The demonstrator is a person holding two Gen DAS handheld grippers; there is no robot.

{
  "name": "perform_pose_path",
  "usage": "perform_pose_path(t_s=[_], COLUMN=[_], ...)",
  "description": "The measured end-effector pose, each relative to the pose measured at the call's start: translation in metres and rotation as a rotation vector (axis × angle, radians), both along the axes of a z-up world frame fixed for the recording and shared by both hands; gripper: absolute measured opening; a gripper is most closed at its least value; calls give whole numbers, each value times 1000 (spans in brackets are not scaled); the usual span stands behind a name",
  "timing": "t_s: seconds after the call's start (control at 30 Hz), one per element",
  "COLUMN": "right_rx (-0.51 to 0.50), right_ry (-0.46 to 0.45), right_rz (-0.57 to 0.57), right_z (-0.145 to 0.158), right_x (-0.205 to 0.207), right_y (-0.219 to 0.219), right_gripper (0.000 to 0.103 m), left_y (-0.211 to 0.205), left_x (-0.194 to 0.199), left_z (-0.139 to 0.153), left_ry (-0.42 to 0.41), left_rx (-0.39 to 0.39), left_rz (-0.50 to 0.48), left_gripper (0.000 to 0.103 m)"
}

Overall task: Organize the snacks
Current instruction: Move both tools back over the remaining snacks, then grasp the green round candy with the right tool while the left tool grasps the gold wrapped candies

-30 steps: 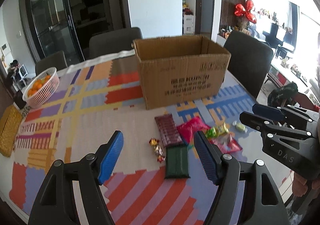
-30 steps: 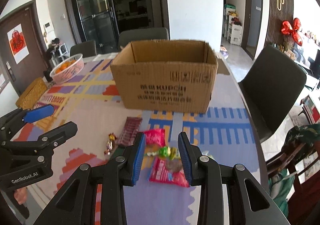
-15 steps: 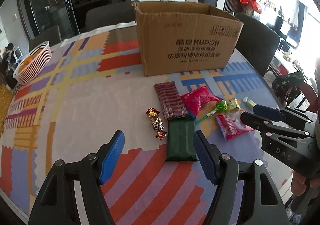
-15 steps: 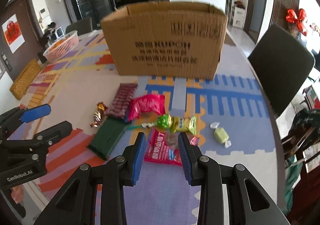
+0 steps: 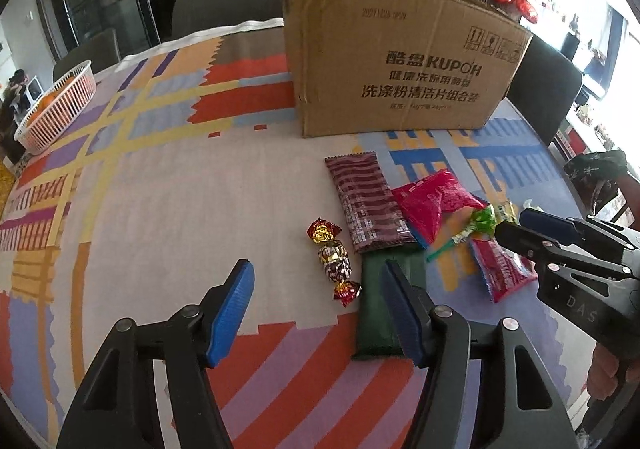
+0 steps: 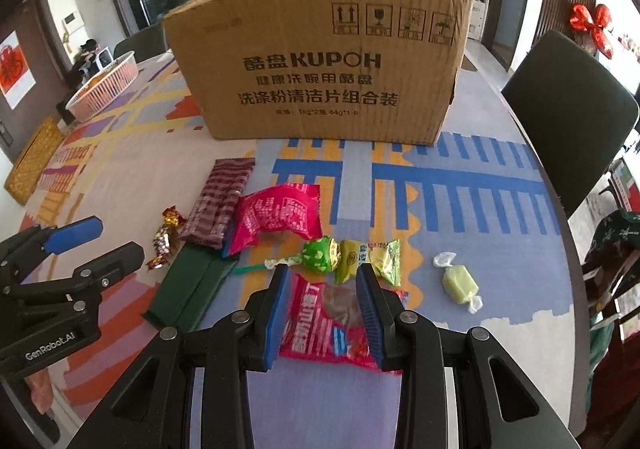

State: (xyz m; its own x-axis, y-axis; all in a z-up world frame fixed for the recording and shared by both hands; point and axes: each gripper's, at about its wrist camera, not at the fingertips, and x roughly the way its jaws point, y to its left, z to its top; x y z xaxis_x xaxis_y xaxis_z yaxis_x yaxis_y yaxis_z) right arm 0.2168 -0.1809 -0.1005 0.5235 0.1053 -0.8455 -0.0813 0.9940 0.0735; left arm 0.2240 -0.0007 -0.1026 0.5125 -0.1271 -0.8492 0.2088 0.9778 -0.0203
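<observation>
Snacks lie on the patterned tablecloth before an open cardboard box (image 5: 400, 57) (image 6: 320, 65). My left gripper (image 5: 316, 305) is open, its jaws wide on either side of a foil candy (image 5: 334, 255) and the left edge of a dark green packet (image 5: 380, 305). My right gripper (image 6: 322, 303) is open, its jaws straddling a red snack packet (image 6: 332, 323). A maroon striped bar (image 5: 366, 203) (image 6: 218, 207), a pink bag (image 6: 280, 217), a green lollipop (image 6: 320, 255), a yellow-green candy (image 6: 368, 259) and a pale green candy (image 6: 460, 283) lie nearby.
A white basket of oranges (image 5: 56, 105) (image 6: 106, 87) stands at the far left of the table. Dark chairs (image 6: 572, 117) stand around the table. A yellow woven mat (image 6: 32, 159) lies at the left edge. The table's right edge (image 6: 568, 249) is close.
Both grippers have moved forward and down toward the snacks. The left now straddles the foil candy and the right straddles the red packet. Both stay open.
</observation>
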Motion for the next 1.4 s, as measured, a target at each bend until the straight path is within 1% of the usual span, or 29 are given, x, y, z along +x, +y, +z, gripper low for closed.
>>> perform_pose_path(t_s=[0.17, 0.3, 0.43, 0.6, 0.7, 0.77, 0.83, 0.9, 0.93, 0.97, 1.03, 1.13, 1.23, 1.4], right_rx=[26, 25, 27, 34, 34, 32, 30, 23, 23, 23, 20, 18, -4, 6], right_ry=[18, 27, 31, 35, 36, 33, 33, 29, 27, 25, 25, 22, 7, -27], right_rz=[-9, -6, -3, 1, 3, 5, 7, 7, 9, 7, 1, -7, -13, -20], right_z=[-10, -15, -20, -23, -26, -26, -26, -26, -25, -25, -24, -23, -18, -4], right_x=[10, 15, 21, 28, 31, 31, 31, 32, 32, 32, 32, 29, 24, 13], right_y=[-1, 0, 2, 5, 9, 9, 10, 11, 11, 11, 8, 4, 2, -4], right_gripper=[35, 35, 35, 34, 34, 34, 34, 30, 29, 26, 26, 26, 26, 26], left_y=[-3, -3, -4, -2, -1, -2, -3, -4, -5, -6, -8, -11, -12, -16], left_x=[9, 13, 20, 27, 30, 32, 33, 35, 35, 36, 36, 35, 30, 18], left_z=[-8, -13, -19, -24, -26, -27, -29, -32, -33, -34, -34, -33, -27, -9], left_ry=[17, 27, 42, 55, 59, 63, 69, 79, 86, 93, 87, 90, 72, 37], left_rx=[2, -3, -9, -16, -19, -23, -31, -36, -41, -46, -36, -42, -48, -71], left_rz=[-5, -5, 0, 16, 18, 20, 19, 19, 18, 18, 20, 13, 13, 6], left_gripper=[62, 61, 57, 54, 49, 43, 40, 35, 28, 25, 20, 19, 19, 19])
